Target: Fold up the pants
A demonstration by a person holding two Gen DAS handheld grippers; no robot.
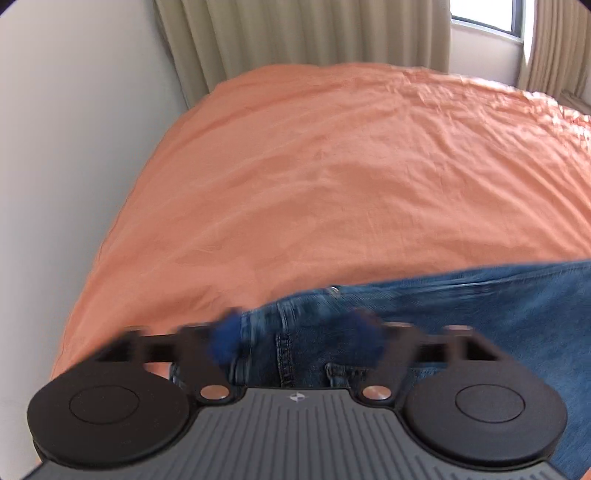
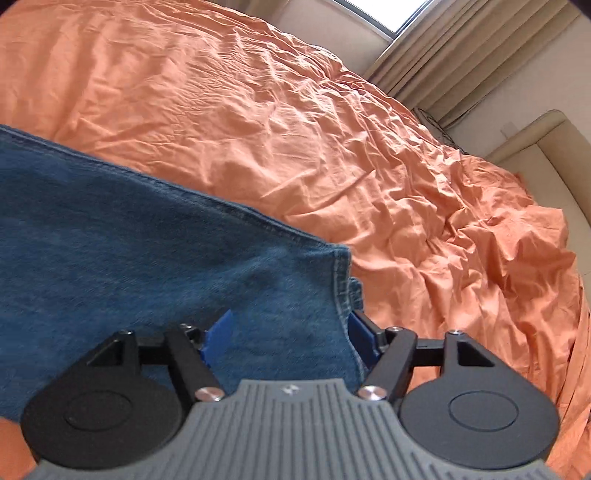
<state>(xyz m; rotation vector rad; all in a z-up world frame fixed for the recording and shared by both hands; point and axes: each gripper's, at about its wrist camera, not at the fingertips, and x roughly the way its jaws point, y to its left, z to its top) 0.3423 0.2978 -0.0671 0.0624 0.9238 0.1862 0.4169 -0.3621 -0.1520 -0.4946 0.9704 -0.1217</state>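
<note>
In your left wrist view, a pale wall (image 1: 55,147) fills the 9 o'clock side, beige pleated curtains (image 1: 295,33) hang across 12 o'clock, and a window (image 1: 487,18) shows at about 1 o'clock. An orange bed sheet (image 1: 314,166), lightly creased, covers most of the picture. The blue denim pants (image 1: 498,314) lie on it from 6 o'clock out to 3 o'clock, their long axis running roughly across the picture toward the right edge. The waist end (belt loop, seam and a metal rivet visible) sits just ahead of your left gripper (image 1: 295,339). Its blue pads are blurred and spread wide, with denim beneath and between them but not pinched.

In your right wrist view, the same sheet (image 2: 332,129), far more wrinkled here, runs from 9 o'clock to 4 o'clock. Curtains (image 2: 461,62) and a strip of window hang at 1 o'clock, and a cream padded piece of furniture (image 2: 546,147) stands at 3 o'clock. The pants (image 2: 147,240) stretch from 9 o'clock toward the centre, ending in a stitched hem near 5 o'clock, long axis slanting down to the right. Your right gripper (image 2: 291,339) stands parted, its blue pads either side of the hem end without pressing it.

No readable writing shows; each gripper body bears only a small emblem.
</note>
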